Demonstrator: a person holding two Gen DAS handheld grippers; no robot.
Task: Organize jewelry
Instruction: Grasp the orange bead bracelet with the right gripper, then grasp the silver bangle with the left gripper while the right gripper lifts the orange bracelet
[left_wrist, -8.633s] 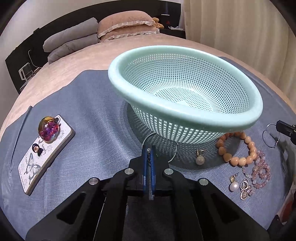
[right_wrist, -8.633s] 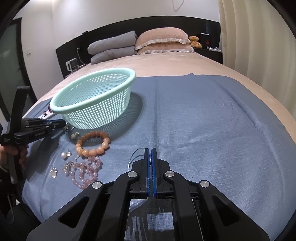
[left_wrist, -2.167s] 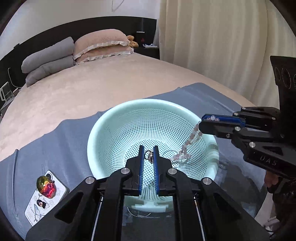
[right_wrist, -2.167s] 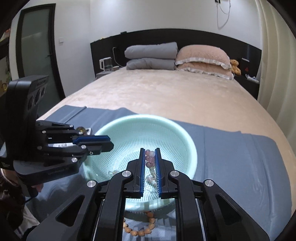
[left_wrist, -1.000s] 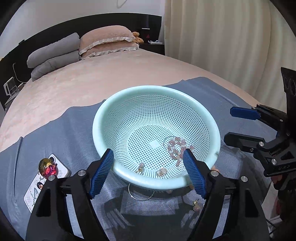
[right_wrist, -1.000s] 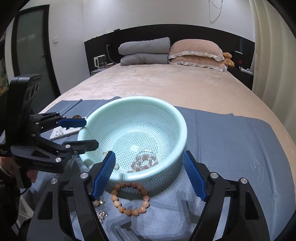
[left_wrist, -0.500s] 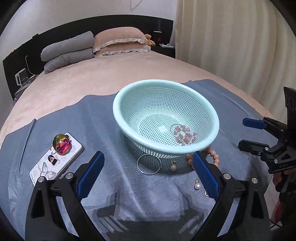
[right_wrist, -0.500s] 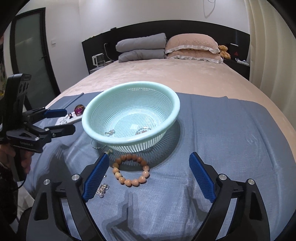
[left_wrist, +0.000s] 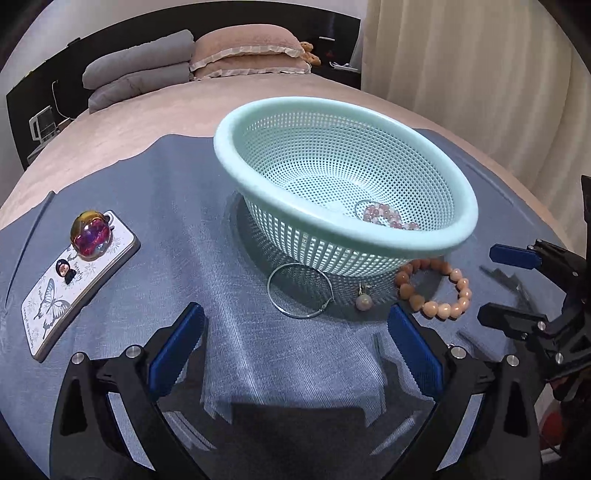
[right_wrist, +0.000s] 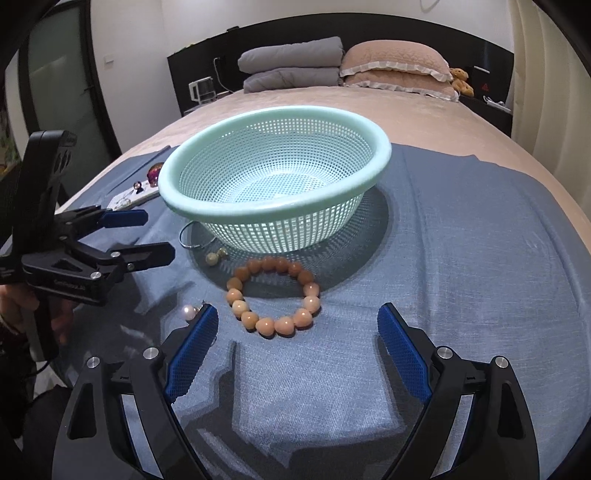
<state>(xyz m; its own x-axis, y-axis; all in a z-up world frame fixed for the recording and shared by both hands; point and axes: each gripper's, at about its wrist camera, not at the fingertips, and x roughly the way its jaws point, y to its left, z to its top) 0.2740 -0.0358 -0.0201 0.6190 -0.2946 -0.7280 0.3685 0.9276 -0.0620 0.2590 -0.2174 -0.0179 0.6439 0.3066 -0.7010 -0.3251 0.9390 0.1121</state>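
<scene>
Bed under blue cloth (right_wrist: 461, 258). My left tongs (left_wrist: 295, 339) and right tongs (right_wrist: 297, 343) gaped empty, just widened. Bead bracelet (right_wrist: 275, 297) looked light, bumpy, floppy; pinch across one strand. Hoop (left_wrist: 300, 291) thin, slippery.

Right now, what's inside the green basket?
In the green basket, a pink bead bracelet and a thin metal ring show. The near rim hides the rest of the floor.

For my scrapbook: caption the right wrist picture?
Round orange bead bracelet on blue cloth before mint plastic mesh basket.
</scene>
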